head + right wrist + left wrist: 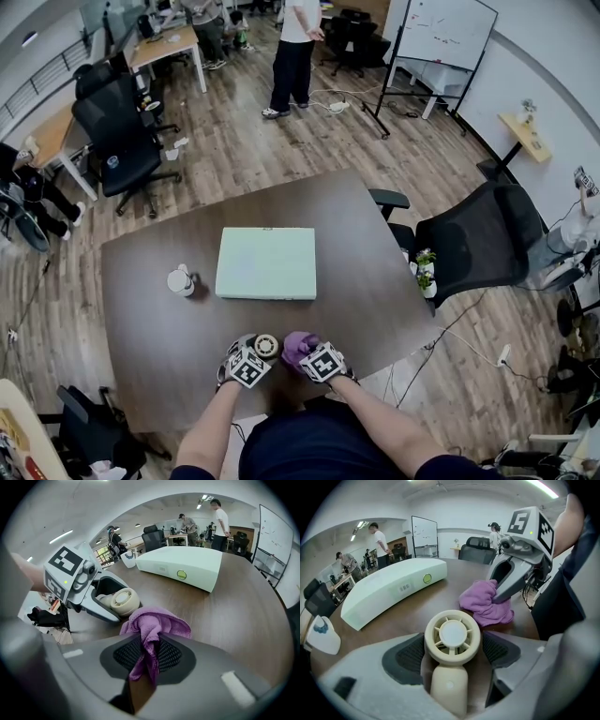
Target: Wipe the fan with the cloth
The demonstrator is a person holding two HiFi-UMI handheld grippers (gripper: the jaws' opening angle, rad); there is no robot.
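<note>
Fan (452,637) loose between left tool (454,652) jaws, cloth (157,623) in right tool (149,656)

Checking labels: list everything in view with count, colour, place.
fan: one, cream, near table edge, between left gripper fingers
cloth: one, purple, pinched in right gripper
flat box: one, pale green, table centre
small object: one, white, beside flat box
table: one, dark brown
office chairs: several, black, around table
whiteboard: one, white, far right
standing person: one, white top, beyond table
left gripper: one, grey, open around fan
right gripper: one, grey, shut on cloth
</note>
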